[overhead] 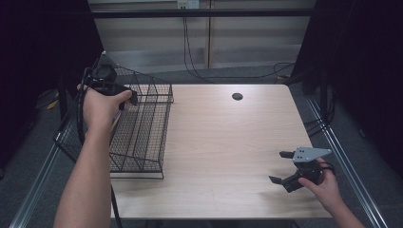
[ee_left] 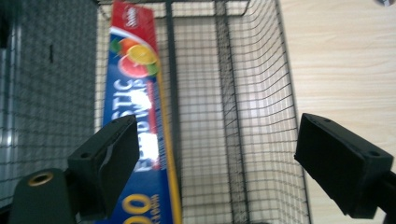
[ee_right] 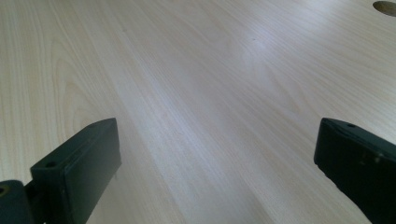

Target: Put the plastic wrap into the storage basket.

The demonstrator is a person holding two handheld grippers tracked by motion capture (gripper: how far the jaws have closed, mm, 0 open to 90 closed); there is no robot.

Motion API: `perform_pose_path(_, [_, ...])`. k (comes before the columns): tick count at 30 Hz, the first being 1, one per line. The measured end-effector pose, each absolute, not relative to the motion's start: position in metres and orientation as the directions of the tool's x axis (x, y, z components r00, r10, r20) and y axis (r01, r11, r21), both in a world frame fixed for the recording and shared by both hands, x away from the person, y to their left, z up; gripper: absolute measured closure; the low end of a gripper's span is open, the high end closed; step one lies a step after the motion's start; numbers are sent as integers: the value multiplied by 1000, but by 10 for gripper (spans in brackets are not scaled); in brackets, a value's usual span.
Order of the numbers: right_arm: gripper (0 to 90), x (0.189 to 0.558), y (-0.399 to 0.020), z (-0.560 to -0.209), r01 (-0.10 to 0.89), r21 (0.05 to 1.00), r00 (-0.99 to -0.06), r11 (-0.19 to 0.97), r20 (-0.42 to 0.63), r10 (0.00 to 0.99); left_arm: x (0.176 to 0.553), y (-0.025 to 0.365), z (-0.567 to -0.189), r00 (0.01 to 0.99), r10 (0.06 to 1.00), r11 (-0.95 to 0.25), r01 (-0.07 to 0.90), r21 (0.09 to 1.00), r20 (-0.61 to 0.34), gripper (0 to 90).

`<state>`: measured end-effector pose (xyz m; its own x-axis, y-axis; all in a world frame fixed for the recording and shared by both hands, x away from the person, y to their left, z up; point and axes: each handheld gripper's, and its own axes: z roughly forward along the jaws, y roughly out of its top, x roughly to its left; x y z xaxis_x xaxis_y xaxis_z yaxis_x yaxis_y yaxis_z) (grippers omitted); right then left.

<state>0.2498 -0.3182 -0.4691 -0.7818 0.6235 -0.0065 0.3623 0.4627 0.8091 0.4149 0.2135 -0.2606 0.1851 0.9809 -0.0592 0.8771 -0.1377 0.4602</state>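
Observation:
My left gripper (overhead: 114, 90) hangs over a black wire basket (overhead: 142, 137) at the table's left edge, jaws pointing down. In the left gripper view the left gripper (ee_left: 215, 126) is open, with nothing between its jaws. Below it a long blue and red plastic wrap box (ee_left: 135, 93) lies flat in the left compartment of the wire basket (ee_left: 224, 93). The compartment to the box's right holds nothing. My right gripper (overhead: 276, 166) rests low over the wooden table (overhead: 223, 142) near its front right corner, open and empty; in its own view the right gripper (ee_right: 217, 126) faces bare wood.
A small dark round hole (overhead: 237, 96) marks the far middle of the tabletop, and the hole (ee_right: 385, 5) also sits at the top right of the right gripper view. Cables run along the floor behind the table. The basket overhangs the table's left edge.

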Motion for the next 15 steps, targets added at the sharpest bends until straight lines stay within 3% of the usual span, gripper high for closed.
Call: perform_pose_path(15, [2,250,-319,-468,357,813,-784,459,-7,621,413,168,-272,310,943,-204,829,520,-123,116])
